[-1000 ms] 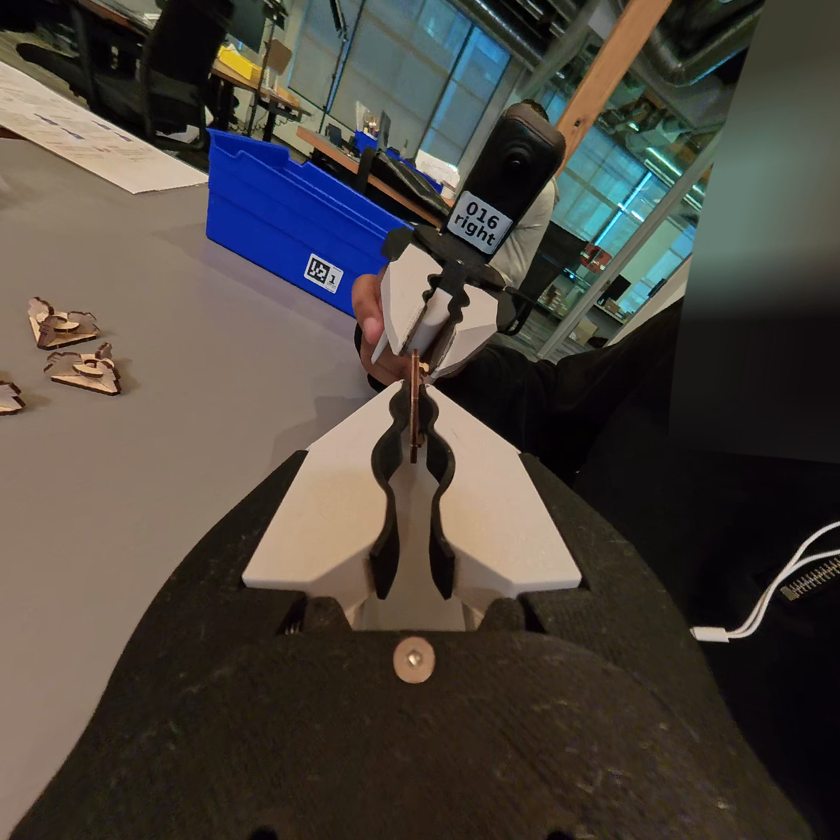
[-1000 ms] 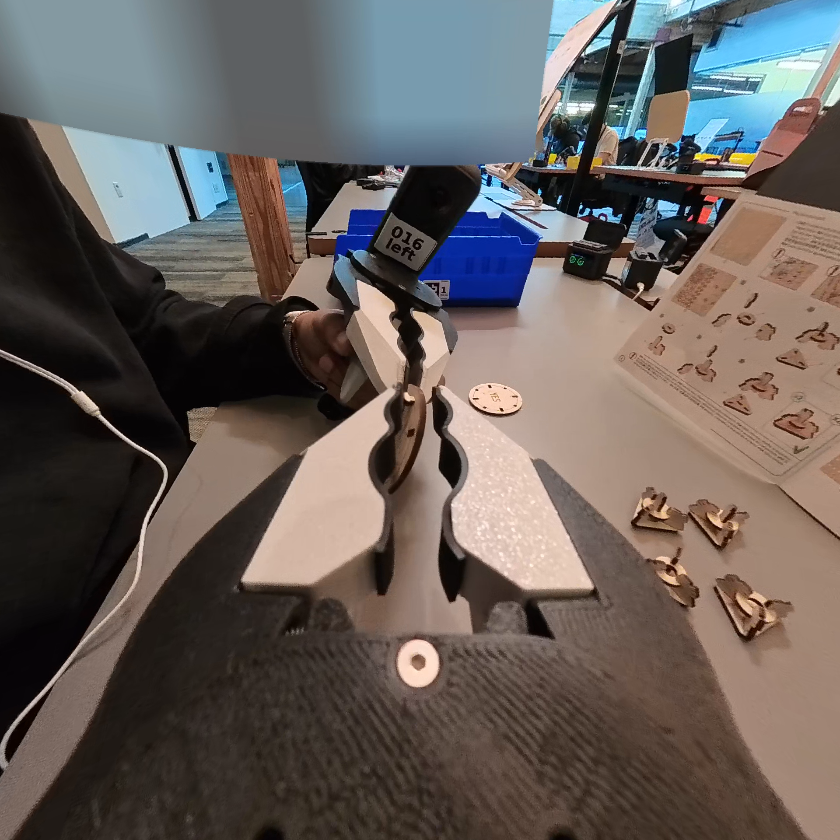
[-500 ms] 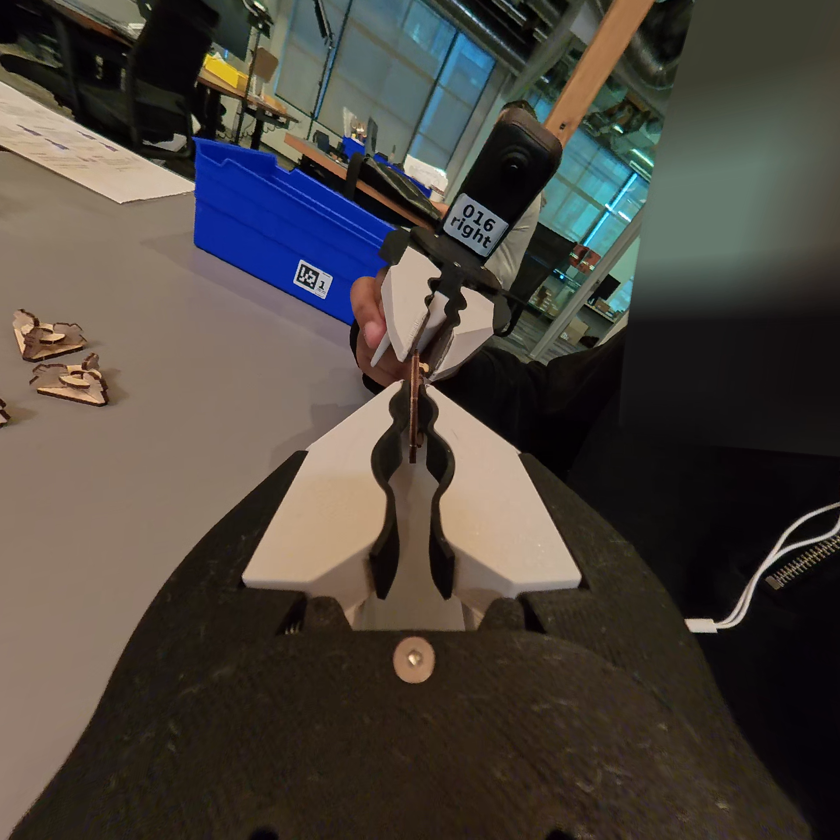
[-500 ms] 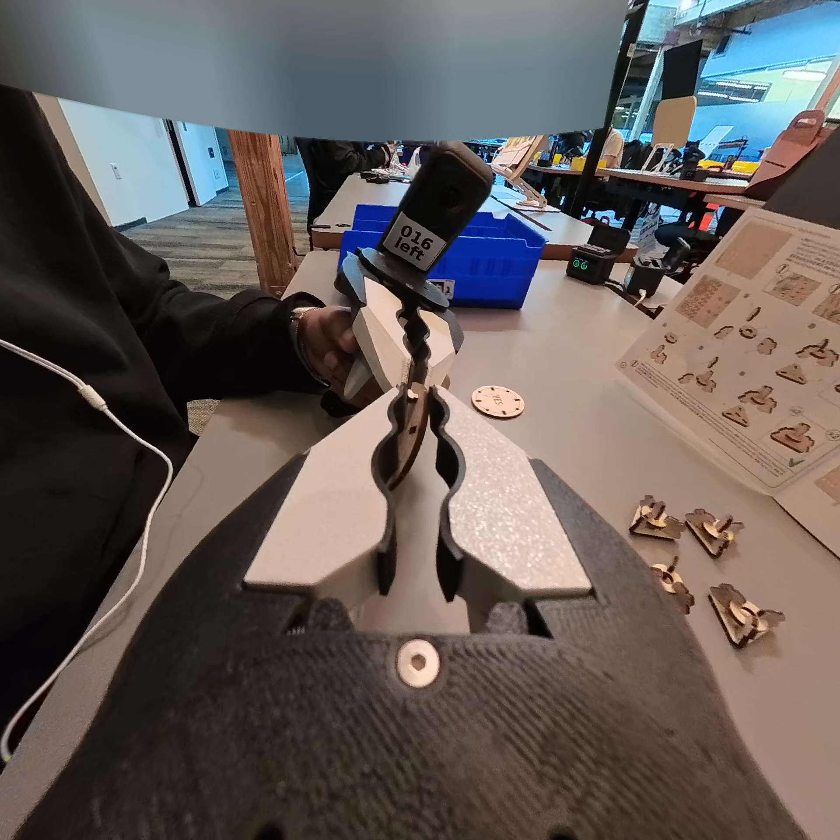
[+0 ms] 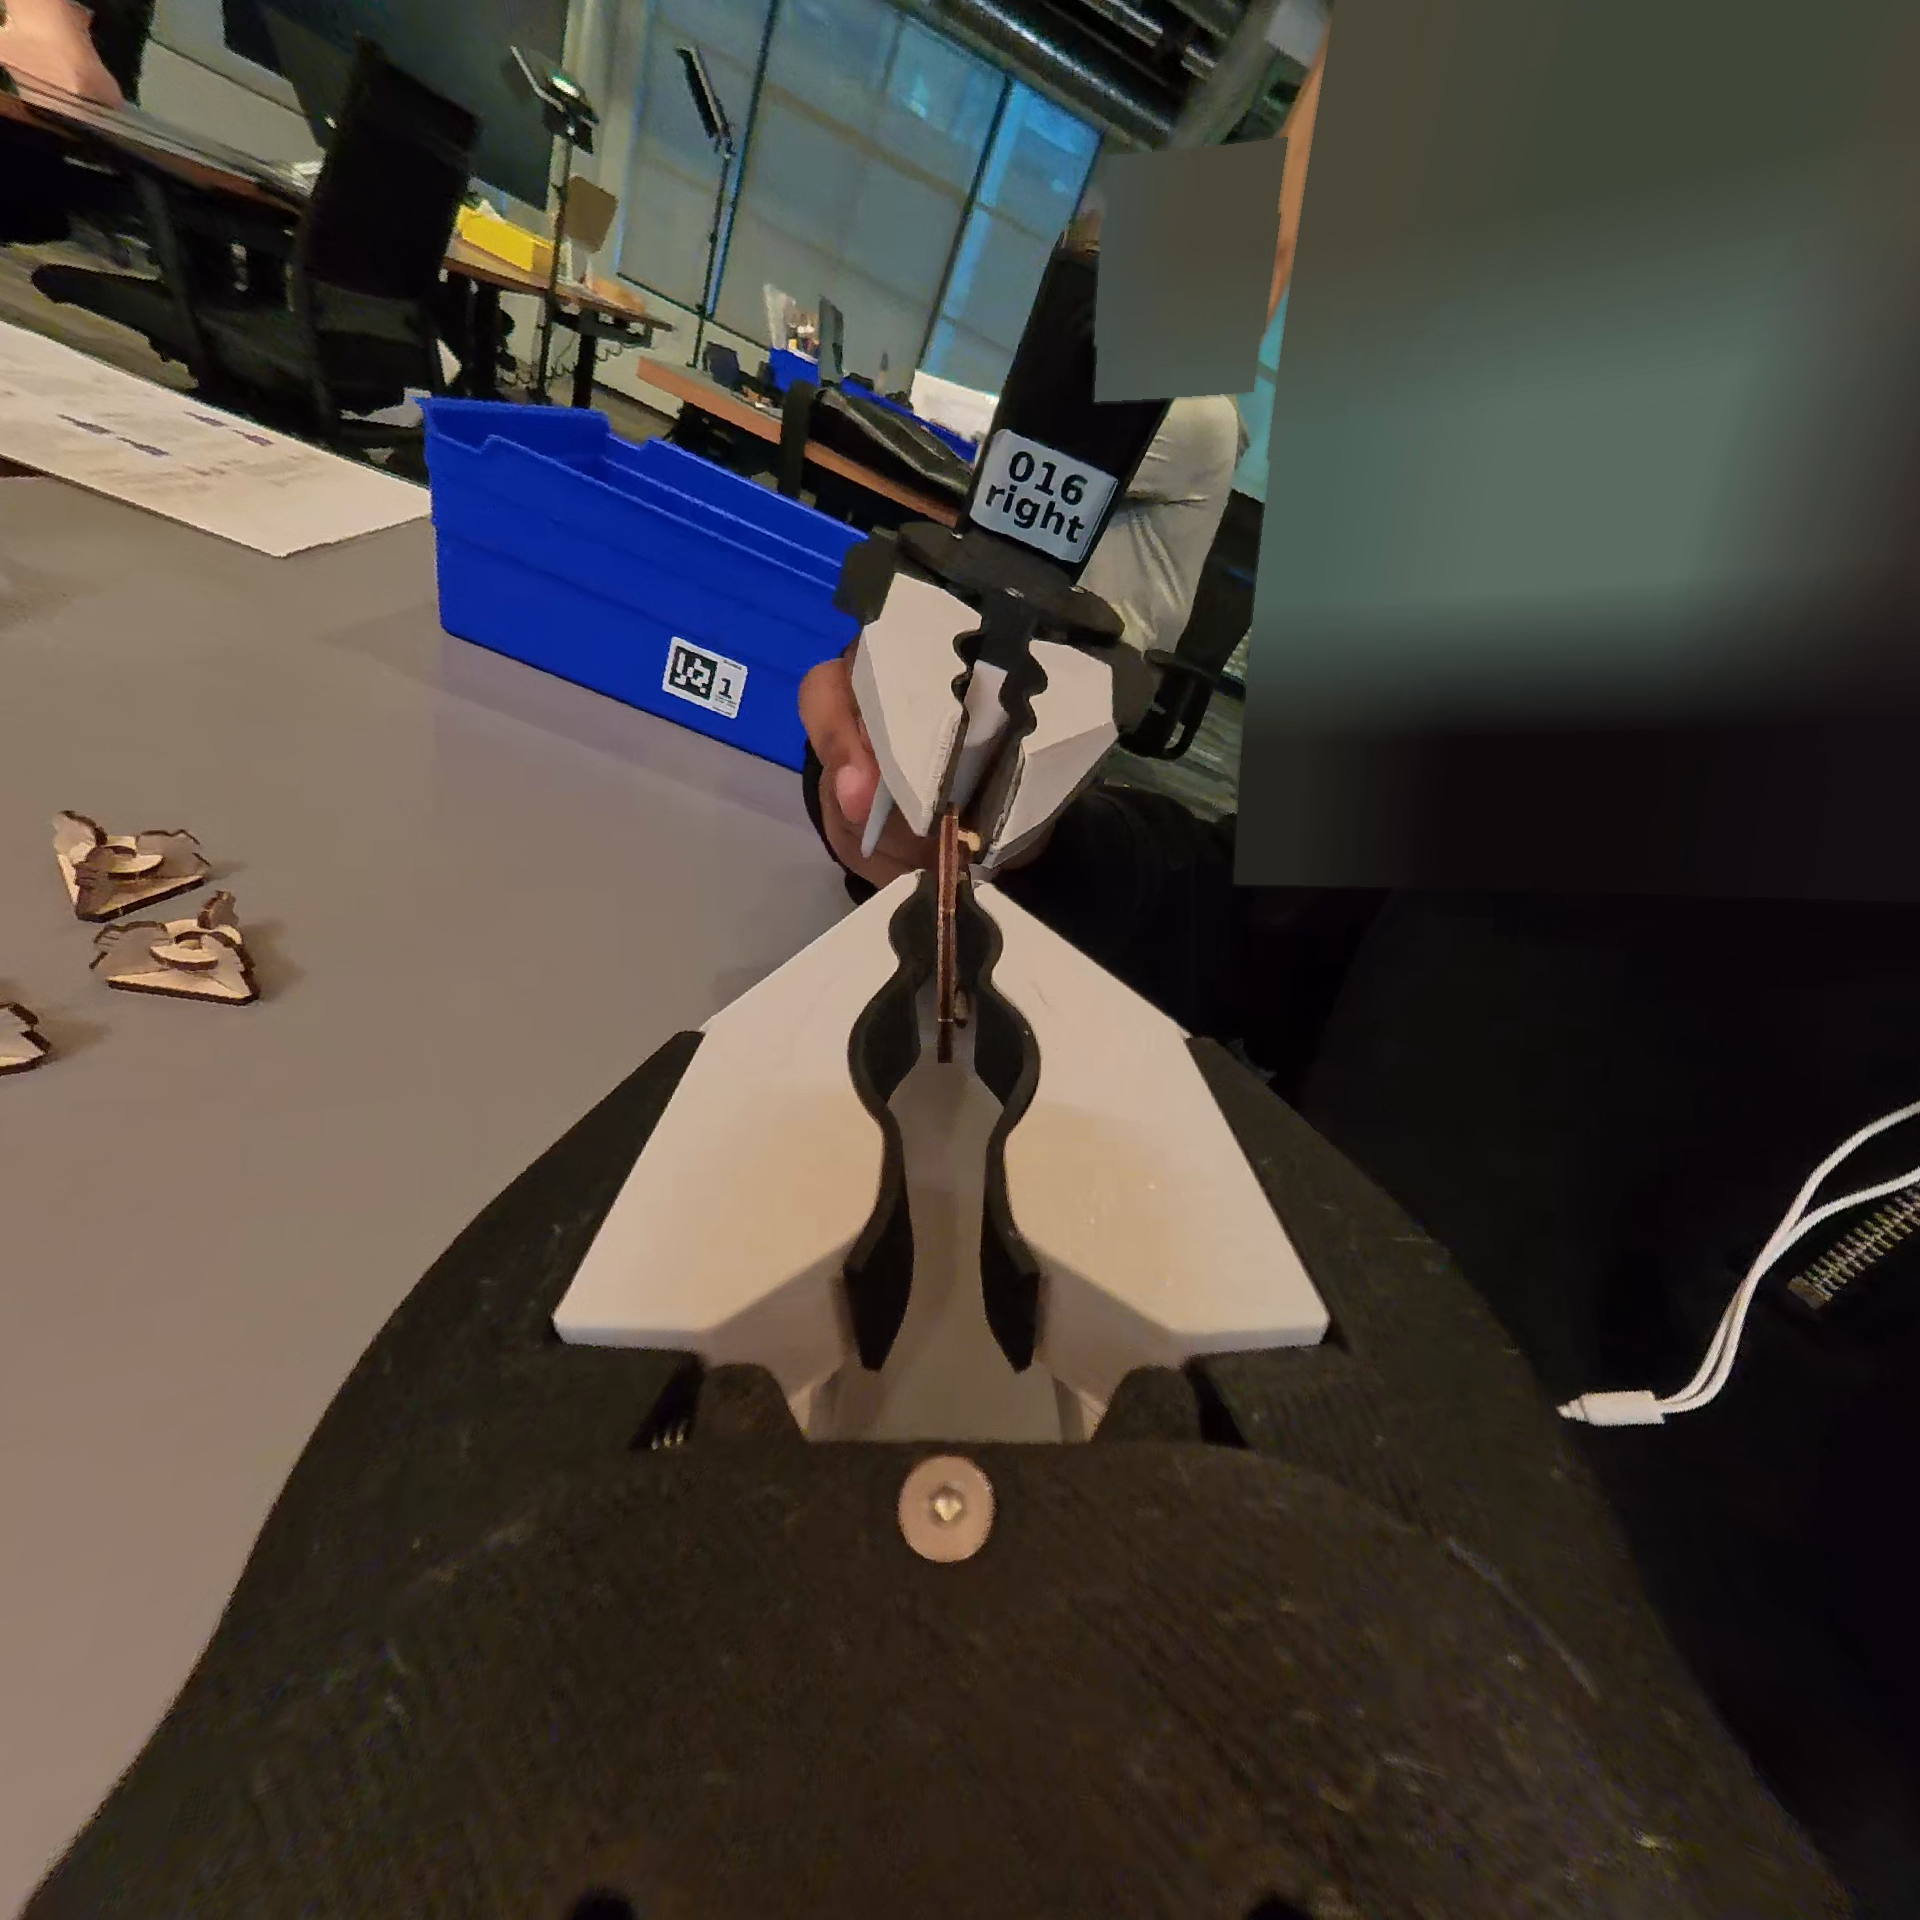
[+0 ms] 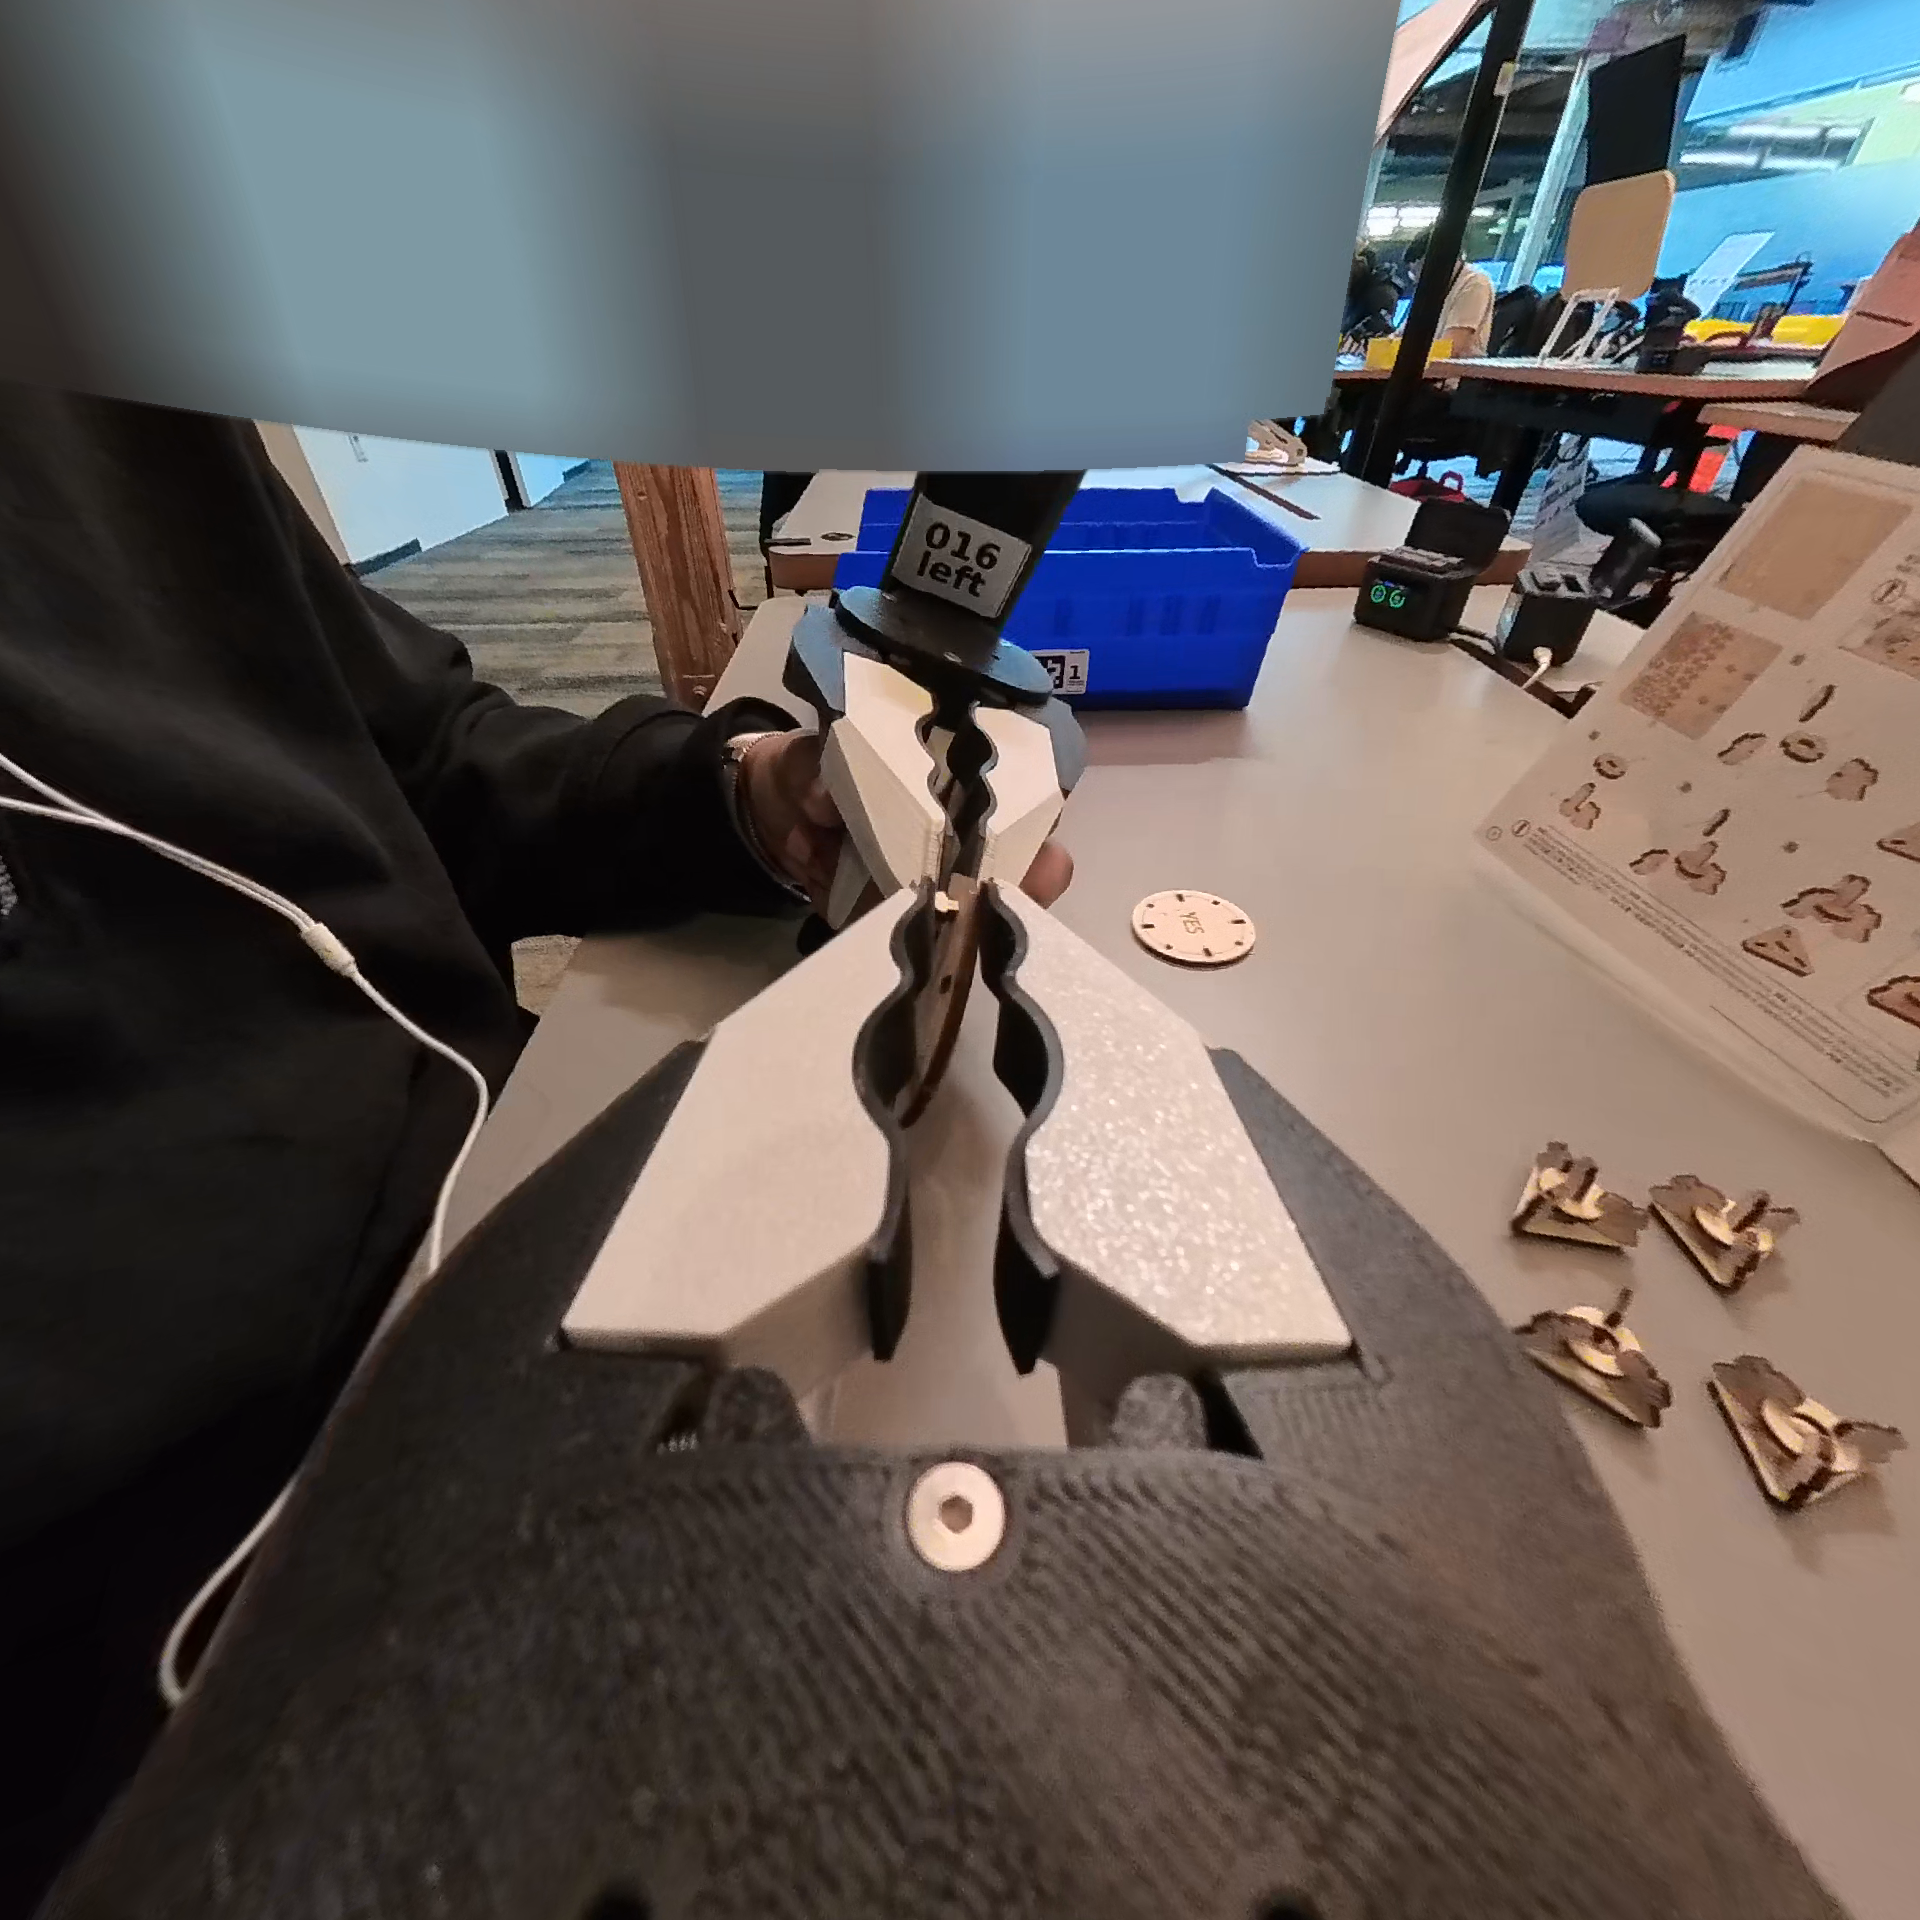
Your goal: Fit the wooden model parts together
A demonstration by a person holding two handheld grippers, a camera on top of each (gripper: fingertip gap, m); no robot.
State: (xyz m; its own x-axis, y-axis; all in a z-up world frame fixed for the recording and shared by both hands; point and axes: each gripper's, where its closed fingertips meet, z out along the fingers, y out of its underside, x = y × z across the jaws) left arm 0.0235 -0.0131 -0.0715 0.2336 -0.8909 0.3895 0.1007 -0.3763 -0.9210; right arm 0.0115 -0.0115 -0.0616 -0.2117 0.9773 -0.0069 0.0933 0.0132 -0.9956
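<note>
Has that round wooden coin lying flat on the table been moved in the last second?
No. The wooden coin keeps its spot on the table, same spacing from the blue bin and instruction sheet.

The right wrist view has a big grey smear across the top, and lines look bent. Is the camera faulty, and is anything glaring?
Right wrist view: the smear is a privacy patch laid over afterwards; wide-angle bending at the edges; the table is evenly lit, no harsh glare. Left wrist view: another patch at upper right; bright windows behind; the blue bin stays sharp.

bin (image 5: 582,561): blue
table (image 5: 416,831): plain grey
fingers (image 5: 790,1122): white, black-lined
disc (image 6: 1193,928): pale wood
sleeve (image 6: 499,790): black
</note>
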